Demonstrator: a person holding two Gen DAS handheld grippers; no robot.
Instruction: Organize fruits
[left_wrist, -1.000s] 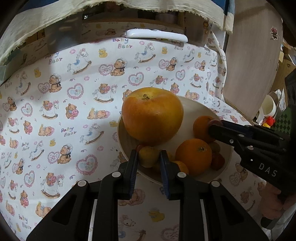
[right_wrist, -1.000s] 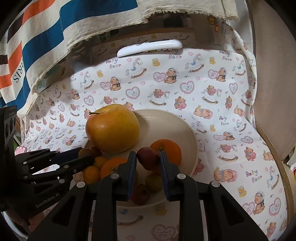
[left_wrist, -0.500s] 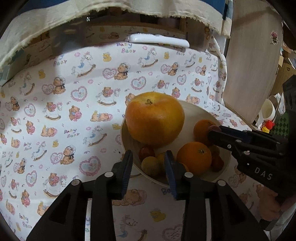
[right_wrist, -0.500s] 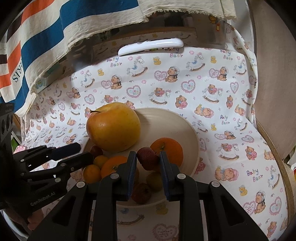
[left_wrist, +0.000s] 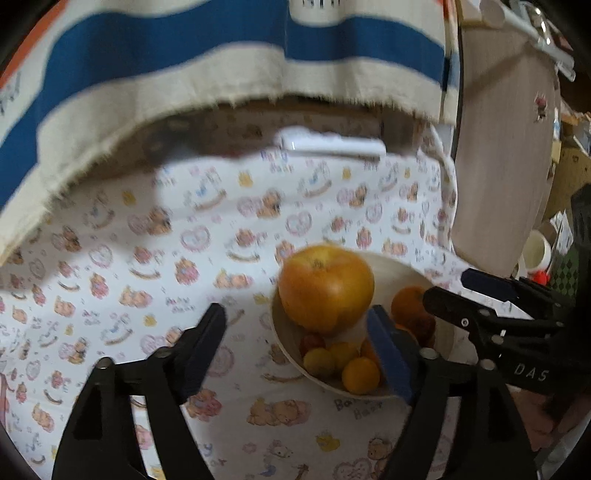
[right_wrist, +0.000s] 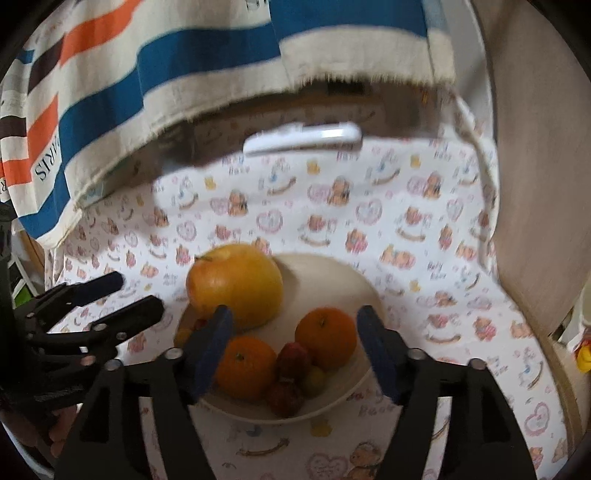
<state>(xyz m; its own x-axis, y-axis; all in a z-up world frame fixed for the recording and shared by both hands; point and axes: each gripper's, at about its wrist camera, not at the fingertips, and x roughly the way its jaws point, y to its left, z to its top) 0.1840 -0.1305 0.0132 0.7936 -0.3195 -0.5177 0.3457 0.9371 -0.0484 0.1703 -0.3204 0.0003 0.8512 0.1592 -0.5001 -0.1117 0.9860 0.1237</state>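
Note:
A cream bowl (left_wrist: 439, 343) (right_wrist: 354, 280) on the printed cloth holds a big yellow-orange fruit (left_wrist: 325, 288) (right_wrist: 236, 284), two oranges (right_wrist: 325, 338) (right_wrist: 245, 367), small yellow fruits (left_wrist: 360, 374) and small dark red fruits (right_wrist: 293, 356). My left gripper (left_wrist: 303, 347) is open and empty, above the bowl's near left rim. My right gripper (right_wrist: 295, 343) is open and empty, raised over the small red fruits. Each gripper shows in the other's view, the right one (left_wrist: 484, 295) and the left one (right_wrist: 122, 299).
A white remote (left_wrist: 332, 146) (right_wrist: 303, 138) lies at the far edge of the cloth. A striped blue, orange and cream towel (right_wrist: 147, 66) hangs above it. A wooden panel (left_wrist: 506, 155) stands at the right, with a white cup (left_wrist: 535, 251) behind it.
Both grippers have opened wide and pulled back and up from the bowl. The right one let go of the small red fruit, which now lies in the bowl.

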